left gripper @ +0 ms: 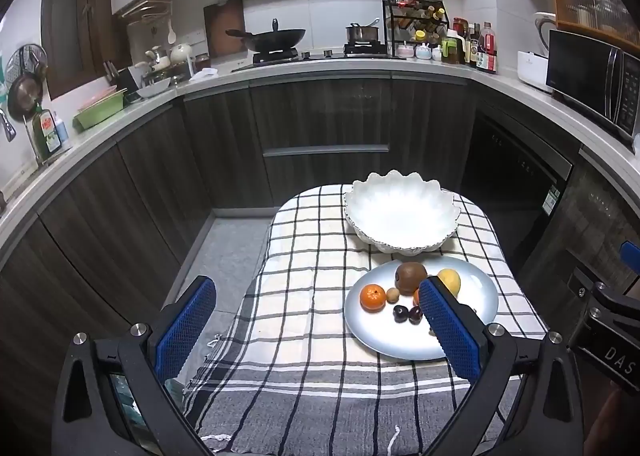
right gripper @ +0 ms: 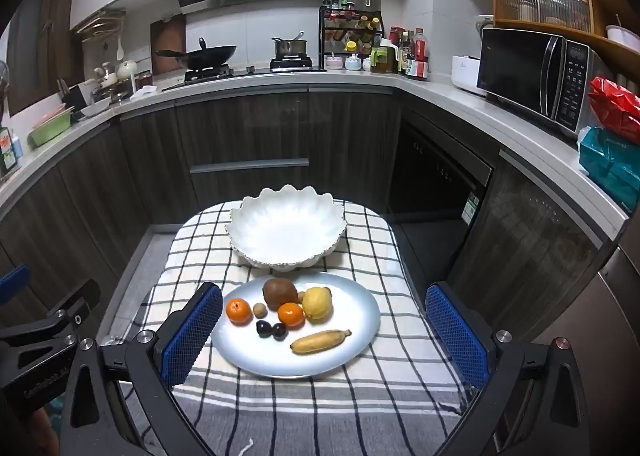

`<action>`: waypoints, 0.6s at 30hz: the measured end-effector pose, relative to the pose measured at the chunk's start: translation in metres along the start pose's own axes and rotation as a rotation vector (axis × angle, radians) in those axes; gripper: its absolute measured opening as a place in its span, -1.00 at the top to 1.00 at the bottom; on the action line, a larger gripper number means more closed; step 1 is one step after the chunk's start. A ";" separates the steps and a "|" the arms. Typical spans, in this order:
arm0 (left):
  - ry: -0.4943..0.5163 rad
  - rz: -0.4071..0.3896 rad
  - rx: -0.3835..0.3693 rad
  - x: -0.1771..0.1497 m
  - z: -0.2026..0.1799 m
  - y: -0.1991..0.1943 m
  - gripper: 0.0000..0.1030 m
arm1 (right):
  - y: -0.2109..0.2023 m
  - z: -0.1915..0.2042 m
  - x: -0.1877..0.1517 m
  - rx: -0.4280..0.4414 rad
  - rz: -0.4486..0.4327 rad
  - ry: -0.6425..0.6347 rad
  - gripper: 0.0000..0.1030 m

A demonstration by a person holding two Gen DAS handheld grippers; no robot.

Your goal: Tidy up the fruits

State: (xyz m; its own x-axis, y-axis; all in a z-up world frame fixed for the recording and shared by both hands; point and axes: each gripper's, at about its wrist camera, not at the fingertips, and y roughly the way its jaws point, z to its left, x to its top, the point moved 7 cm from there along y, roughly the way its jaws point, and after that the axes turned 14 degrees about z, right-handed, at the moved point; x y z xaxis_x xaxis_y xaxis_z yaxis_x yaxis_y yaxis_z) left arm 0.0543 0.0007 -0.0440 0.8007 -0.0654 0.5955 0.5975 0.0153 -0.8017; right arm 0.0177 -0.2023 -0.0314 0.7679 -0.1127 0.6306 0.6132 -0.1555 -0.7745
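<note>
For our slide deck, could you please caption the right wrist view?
Open right gripper above a plate of fruit, empty white bowl behind.

We see a white cloth checked with black lines, grey-banded near us. On it sits a pale blue plate and a plain white scalloped bowl. On the plate lie two orange mandarins, a brown kiwi, a yellow lemon, a yellow banana flecked brown, and two dark cherries. The gripper pads are blue mesh on black frames. The cabinets are dark wood-grain under a pale grey counter.
</note>
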 end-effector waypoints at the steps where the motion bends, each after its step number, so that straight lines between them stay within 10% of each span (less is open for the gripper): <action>1: 0.010 -0.013 0.024 0.000 0.000 -0.001 -1.00 | 0.000 0.000 0.000 0.006 -0.006 0.005 -1.00; 18: 0.011 -0.013 0.016 0.000 0.000 -0.001 -1.00 | -0.001 -0.001 0.001 0.018 -0.002 0.014 -1.00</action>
State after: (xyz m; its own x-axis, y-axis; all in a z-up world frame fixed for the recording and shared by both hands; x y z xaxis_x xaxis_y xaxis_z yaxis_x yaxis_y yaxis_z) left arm 0.0542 0.0007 -0.0432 0.7923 -0.0767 0.6053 0.6087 0.0307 -0.7928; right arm 0.0172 -0.2032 -0.0301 0.7638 -0.1266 0.6329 0.6182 -0.1385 -0.7738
